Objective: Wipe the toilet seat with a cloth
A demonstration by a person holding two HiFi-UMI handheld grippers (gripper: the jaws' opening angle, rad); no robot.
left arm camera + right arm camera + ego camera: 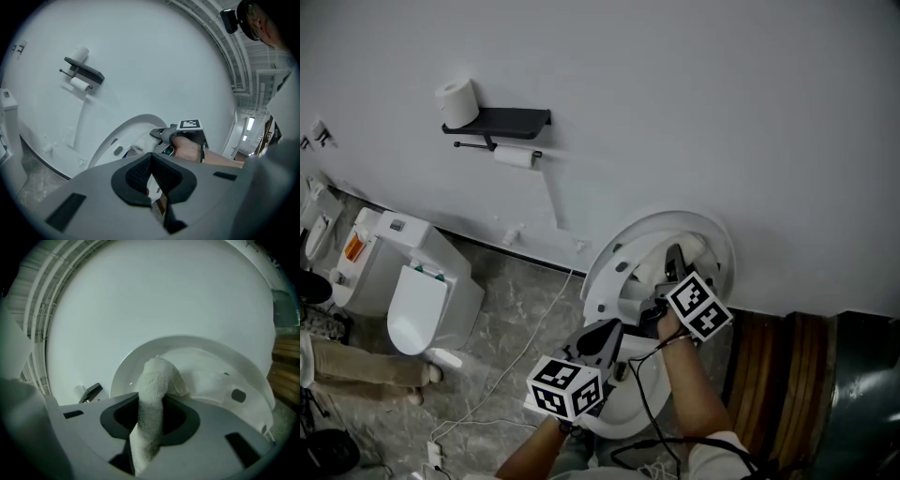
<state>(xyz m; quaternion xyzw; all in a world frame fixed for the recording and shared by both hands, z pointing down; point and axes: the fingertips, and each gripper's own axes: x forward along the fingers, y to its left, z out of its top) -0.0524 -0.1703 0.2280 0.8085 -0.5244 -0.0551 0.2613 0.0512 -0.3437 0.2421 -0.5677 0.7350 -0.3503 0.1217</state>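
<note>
The white toilet stands against the wall with its seat [619,267] and lid [712,234] tipped up; a dark bumper shows on the seat's underside [220,385]. My right gripper [151,420] is shut on a rolled white cloth [154,380], whose free end is up against the raised seat. In the head view, that gripper [675,267] reaches into the raised ring. My left gripper [151,185] is shut with nothing in it and hangs lower, over the bowl rim [623,422]. From the left gripper view I see the right gripper [168,136] and the hand behind it.
A second toilet [422,291] stands at the left, with a person's legs [356,370] beside it. On the wall are a black shelf [502,120] with a paper roll [457,101]. A white cable [516,361] lies across the floor. Wooden slats [778,366] are at the right.
</note>
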